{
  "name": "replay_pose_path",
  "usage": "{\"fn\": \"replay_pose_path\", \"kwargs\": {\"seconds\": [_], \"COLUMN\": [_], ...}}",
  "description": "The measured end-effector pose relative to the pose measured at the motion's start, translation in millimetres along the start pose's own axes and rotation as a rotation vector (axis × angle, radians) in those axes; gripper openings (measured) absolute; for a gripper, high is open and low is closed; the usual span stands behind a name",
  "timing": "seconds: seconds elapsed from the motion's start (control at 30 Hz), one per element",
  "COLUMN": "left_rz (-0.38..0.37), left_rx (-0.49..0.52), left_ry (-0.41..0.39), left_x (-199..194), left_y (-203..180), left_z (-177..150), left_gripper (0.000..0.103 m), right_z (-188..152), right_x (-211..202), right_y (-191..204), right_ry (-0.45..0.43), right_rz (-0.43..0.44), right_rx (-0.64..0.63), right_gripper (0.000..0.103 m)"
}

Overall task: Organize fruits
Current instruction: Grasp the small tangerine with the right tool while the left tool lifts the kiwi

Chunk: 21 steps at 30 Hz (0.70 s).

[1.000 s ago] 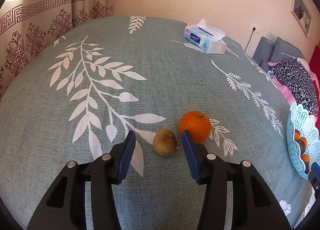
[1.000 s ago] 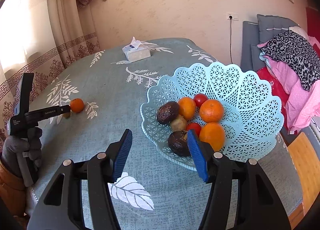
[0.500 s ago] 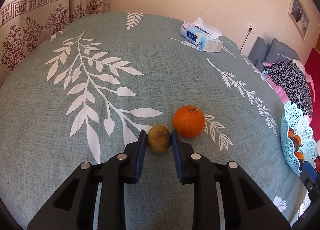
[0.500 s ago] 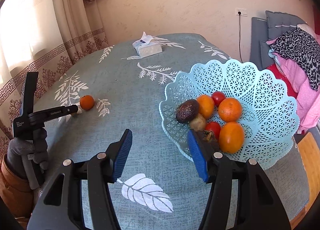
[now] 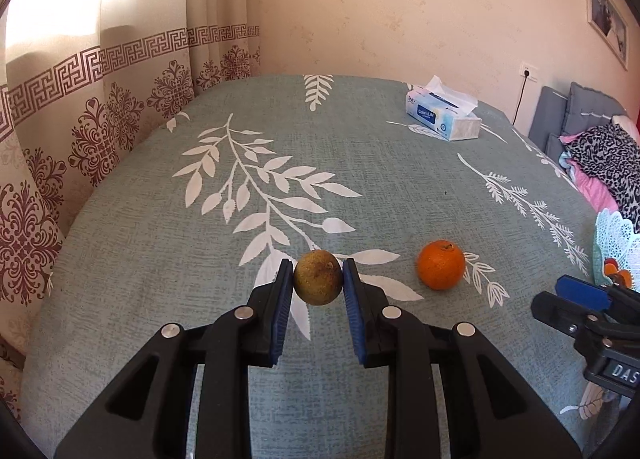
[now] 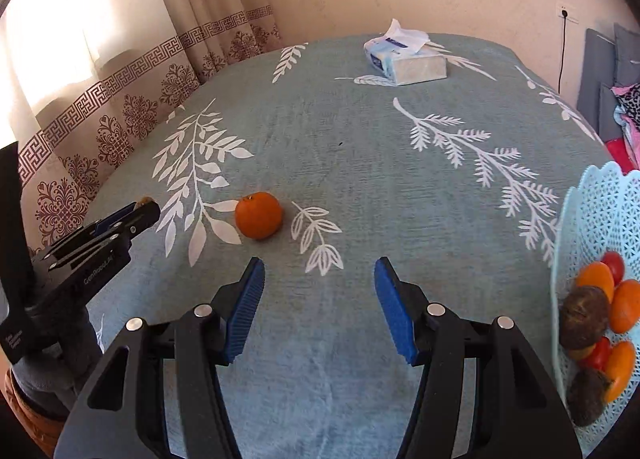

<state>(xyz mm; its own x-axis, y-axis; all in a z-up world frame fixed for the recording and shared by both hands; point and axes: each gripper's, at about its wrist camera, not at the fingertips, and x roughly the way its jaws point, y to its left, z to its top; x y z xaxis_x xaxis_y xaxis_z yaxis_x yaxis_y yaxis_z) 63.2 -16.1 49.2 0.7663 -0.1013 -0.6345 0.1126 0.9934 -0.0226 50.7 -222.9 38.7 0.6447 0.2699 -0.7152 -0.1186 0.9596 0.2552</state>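
Brown-green fruit (image 5: 318, 277): small, round, rough-skinned; clamped across its middle between the blue pads of the left gripper (image 5: 318, 283), apparently just clear of the tablecloth (image 5: 360, 179). Judged light and firm, skin not slippery; a grip at the widest girth suits it, without hard squeezing.

Orange (image 6: 258, 215): loose on the cloth, near the held fruit but apart from it. Judged firm, likely to roll; take it across the sides.

Right gripper (image 6: 320, 299): fingers apart, nothing between them, pointed toward the orange.

Basket (image 6: 600, 211): pale blue lattice plastic, at the right edge. Contents: oranges, red tomatoes, dark brown fruits, piled touching.

Tissue box (image 6: 404, 59): far side, unrelated.
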Motion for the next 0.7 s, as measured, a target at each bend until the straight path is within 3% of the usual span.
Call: {"fn": "replay_pose_path", "kwargs": {"seconds": [0.3, 0.7], "left_rz": [0.008, 0.011], "left_rx": [-0.030, -0.051], "left_ry": [-0.029, -0.038], "left_x": [-7.1, -10.1], "left_y": [6.8, 11.2], "left_z": [4.7, 5.5], "left_gripper": [0.026, 0.026], "right_z": [34.1, 37.8], "right_x": [62.4, 85.8], "right_y": [32.3, 55.1], "right_ry": [0.072, 0.108], "right_rz": [0.037, 0.051], "right_rx": [-0.043, -0.089], "right_gripper": [0.059, 0.059]}}
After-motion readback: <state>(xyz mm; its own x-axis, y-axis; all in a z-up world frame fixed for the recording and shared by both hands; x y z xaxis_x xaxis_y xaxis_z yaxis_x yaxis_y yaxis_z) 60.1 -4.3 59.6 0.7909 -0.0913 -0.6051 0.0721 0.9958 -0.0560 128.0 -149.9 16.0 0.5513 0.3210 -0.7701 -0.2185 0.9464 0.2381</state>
